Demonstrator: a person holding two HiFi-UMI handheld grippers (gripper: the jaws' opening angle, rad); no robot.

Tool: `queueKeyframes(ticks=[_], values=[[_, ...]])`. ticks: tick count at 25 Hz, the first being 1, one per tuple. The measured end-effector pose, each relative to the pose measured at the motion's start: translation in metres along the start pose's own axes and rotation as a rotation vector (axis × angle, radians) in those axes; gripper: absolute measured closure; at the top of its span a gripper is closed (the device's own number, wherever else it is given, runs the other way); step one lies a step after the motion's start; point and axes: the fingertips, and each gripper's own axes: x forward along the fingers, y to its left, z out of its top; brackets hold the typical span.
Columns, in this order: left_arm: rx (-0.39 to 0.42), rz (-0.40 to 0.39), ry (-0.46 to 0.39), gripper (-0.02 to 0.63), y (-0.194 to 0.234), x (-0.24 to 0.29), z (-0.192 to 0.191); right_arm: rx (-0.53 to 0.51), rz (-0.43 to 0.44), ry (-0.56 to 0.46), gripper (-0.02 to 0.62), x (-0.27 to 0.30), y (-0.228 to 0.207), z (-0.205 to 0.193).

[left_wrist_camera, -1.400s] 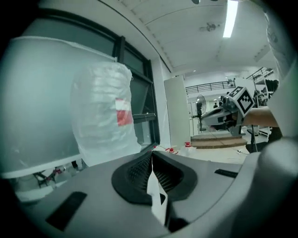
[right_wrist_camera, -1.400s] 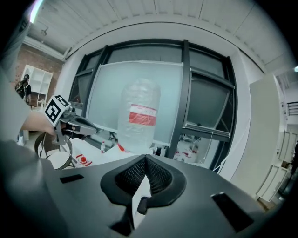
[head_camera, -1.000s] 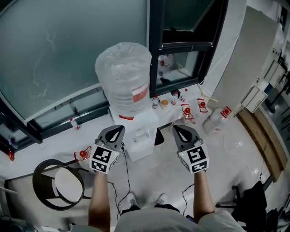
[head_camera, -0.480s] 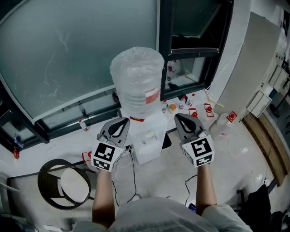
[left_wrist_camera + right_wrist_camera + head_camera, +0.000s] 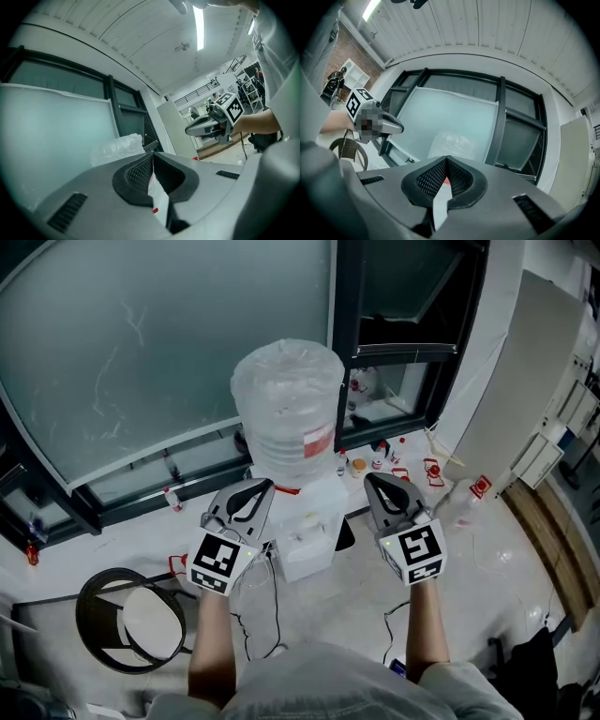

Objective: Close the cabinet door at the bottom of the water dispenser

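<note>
Window (image 5: pixel 141 362): frosted pane, dark frame, behind water dispenser (image 5: pixel 305 535); ceiling strip light overhead
Floor (image 5: pixel 347 606): pale, glossy; black cable (image 5: pixel 274 615) trails from dispenser base; small red-capped bottles (image 5: pixel 380 463) strewn to its right
Dispenser: white body, plastic-wrapped bottle (image 5: pixel 286 413) on top; stands against window
Left gripper (image 5: pixel 265 486): clenched, empty; held level just beside dispenser's left
Right gripper (image 5: pixel 372 479): clenched, empty; level at dispenser's right; prob. shut so tips can push
Cabinet door: low on dispenser front, hidden from above; dark flap (image 5: pixel 343 532) at base's right may be it, can't tell; judged not yet reached
</note>
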Motion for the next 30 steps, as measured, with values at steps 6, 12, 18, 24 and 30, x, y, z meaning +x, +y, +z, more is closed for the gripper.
queueKeyframes(ticks=[6,12,18,24,30], values=[[0.013,-0.009,0.006,0.584,-0.002,0.006,0.000,-0.022,-0.006,0.016,0.569,0.003,-0.004,-0.003],[0.016,-0.016,0.012,0.584,-0.006,0.012,-0.002,-0.005,-0.003,0.010,0.570,0.005,-0.007,-0.005],[0.009,-0.020,0.014,0.584,-0.008,0.014,-0.004,-0.001,0.001,0.005,0.570,0.006,-0.007,-0.006],[0.005,-0.014,0.017,0.584,-0.007,0.015,-0.004,0.000,-0.002,0.012,0.570,0.008,-0.010,-0.012],[0.003,-0.014,0.021,0.584,-0.007,0.018,-0.007,-0.006,0.004,0.011,0.569,0.009,-0.011,-0.014]])
